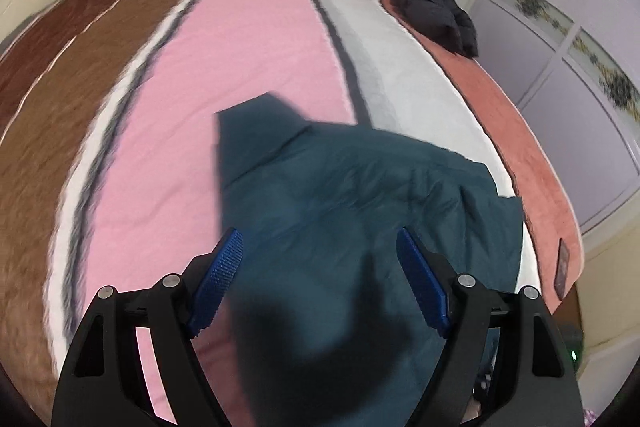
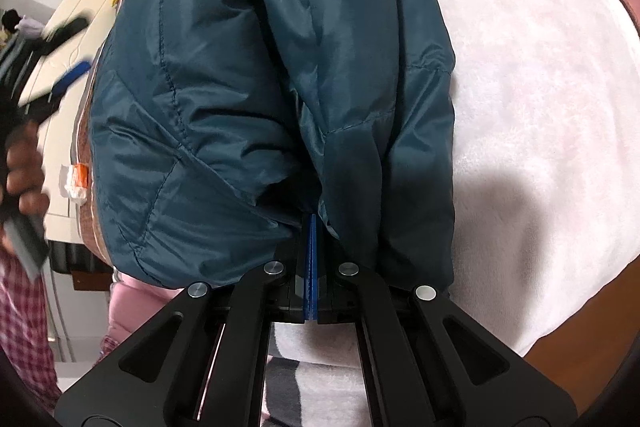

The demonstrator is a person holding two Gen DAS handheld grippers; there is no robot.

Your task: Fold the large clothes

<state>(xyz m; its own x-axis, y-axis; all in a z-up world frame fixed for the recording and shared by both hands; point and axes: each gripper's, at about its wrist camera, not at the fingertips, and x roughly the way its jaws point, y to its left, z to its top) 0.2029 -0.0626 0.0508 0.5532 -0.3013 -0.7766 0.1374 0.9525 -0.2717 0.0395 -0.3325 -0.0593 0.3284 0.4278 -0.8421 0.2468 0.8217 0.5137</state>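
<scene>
Right gripper (image 2: 311, 227) jaws pinch the teal jacket (image 2: 248, 87), which bunches ahead of them; left gripper (image 1: 320, 279) jaws are spread, empty, with the jacket beyond on the bed (image 1: 240, 47).

**Teal padded jacket, partly folded on the bed**

The jacket (image 1: 360, 195) is dark teal, shiny and quilted, with stitched seams. It lies bunched across the pink and white stripes of the bedcover, toward the near right side of the bed. In the right wrist view its fabric (image 2: 260, 87) is gathered into thick, puffy folds, one layer doubled over another.
</scene>
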